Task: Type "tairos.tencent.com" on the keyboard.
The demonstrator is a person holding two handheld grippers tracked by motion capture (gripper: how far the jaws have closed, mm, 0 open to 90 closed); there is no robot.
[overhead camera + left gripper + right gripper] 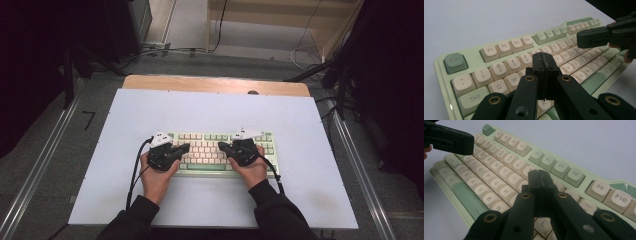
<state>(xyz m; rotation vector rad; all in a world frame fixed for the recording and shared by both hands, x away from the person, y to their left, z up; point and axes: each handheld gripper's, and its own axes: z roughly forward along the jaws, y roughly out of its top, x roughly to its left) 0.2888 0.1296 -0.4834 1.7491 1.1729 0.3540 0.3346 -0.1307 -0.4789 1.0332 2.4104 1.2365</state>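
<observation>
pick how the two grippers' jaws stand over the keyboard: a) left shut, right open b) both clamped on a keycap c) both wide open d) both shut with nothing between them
d: the left gripper and the right gripper each show their two jaws pressed together, empty, above the keyboard.

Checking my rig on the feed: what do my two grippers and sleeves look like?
Both the left gripper and the right gripper are black, with brass-coloured rivets on their linkage arms. Each carries a pale three-cornered plate and trails a black cable. The sleeves are dark.

White tabletop (pixel 310 165), grey floor (pixel 50 150)
</observation>
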